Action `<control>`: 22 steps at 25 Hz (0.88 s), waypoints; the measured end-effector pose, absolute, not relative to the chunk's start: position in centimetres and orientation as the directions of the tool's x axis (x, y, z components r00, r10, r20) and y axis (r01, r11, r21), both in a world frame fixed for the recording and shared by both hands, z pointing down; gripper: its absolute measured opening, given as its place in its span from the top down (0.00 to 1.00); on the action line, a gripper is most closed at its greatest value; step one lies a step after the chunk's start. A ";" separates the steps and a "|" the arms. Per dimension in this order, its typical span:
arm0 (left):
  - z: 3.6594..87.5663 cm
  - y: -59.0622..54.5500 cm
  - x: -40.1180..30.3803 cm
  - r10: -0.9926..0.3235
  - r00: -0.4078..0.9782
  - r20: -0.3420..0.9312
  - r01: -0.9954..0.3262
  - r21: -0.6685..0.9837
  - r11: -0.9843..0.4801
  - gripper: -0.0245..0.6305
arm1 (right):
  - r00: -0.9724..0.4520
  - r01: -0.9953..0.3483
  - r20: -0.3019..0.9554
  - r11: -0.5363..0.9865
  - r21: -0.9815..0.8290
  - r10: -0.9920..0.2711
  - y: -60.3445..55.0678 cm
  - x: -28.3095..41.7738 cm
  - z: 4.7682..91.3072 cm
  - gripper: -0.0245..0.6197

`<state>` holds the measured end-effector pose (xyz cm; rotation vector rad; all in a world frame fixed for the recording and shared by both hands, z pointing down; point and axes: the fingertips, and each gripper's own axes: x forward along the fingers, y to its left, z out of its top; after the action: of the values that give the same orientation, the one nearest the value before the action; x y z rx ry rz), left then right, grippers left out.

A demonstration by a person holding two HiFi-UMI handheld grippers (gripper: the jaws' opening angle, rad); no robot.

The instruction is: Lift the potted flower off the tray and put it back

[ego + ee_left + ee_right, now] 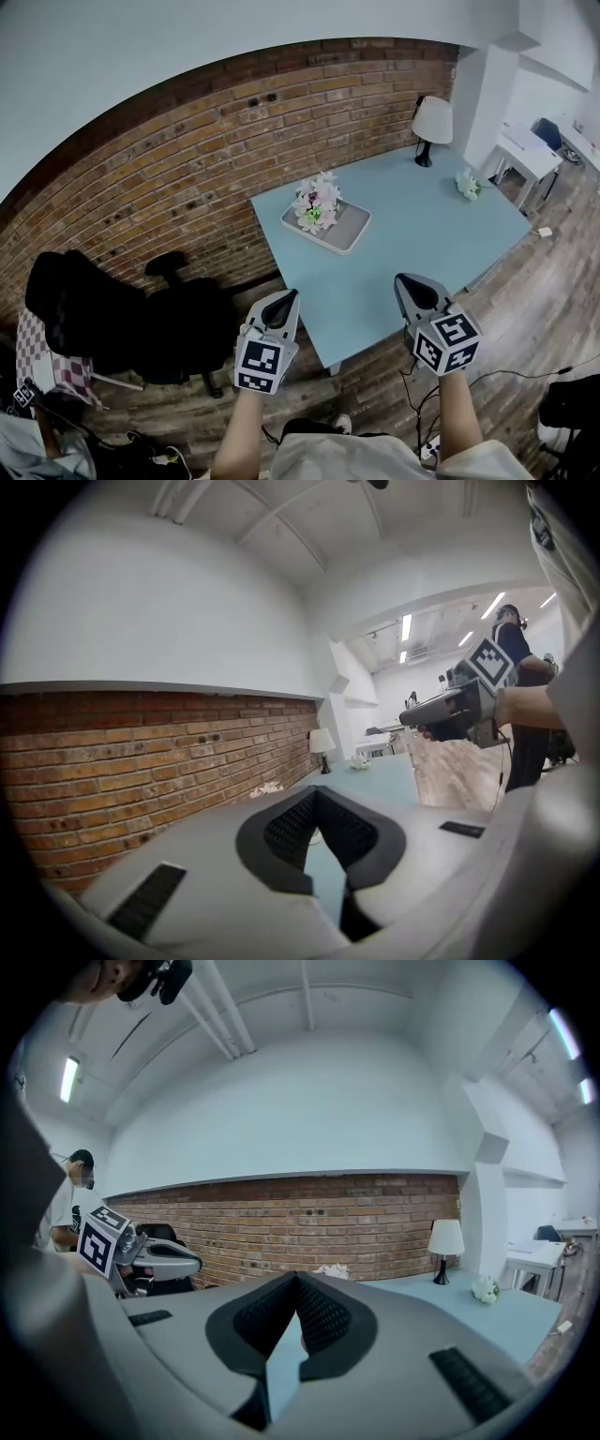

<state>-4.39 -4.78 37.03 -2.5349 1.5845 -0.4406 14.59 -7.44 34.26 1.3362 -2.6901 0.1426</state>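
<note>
A potted flower (316,203) with white and pink blooms stands in a grey tray (349,232) near the far left corner of a light blue table (422,216). My left gripper (288,295) is shut and empty, held short of the table's near edge. To its right, my right gripper (407,280) is also shut and empty, just over that near edge. Both point toward the tray and are well apart from it. In the right gripper view the flower (332,1270) peeks above the shut jaws. The left gripper view shows the blooms (270,787) small, beyond its shut jaws.
A white table lamp (432,124) and a small white ornament (468,184) stand farther back on the table. A brick wall (187,159) runs behind. Black office chairs (112,319) stand at the left, white desks (530,155) at the right. Cables (525,375) lie on the wooden floor.
</note>
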 end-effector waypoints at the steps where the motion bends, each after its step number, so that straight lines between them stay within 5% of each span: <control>1: 37.1 -5.2 -4.5 -0.895 0.406 0.184 -0.861 -0.252 -0.442 0.93 | -0.599 -0.797 0.160 0.603 -0.027 -0.784 -7.9 14.6 34.3 0.93; 22: 41.3 -20.2 -8.8 -0.869 0.432 0.243 -0.854 -0.199 -0.480 0.93 | -0.562 -0.821 0.213 0.571 -0.020 -0.799 -22.0 10.4 37.9 0.93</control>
<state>-8.84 -20.24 41.32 -2.6191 1.5774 -0.4875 10.36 -22.01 37.92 1.3653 -2.6207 0.1734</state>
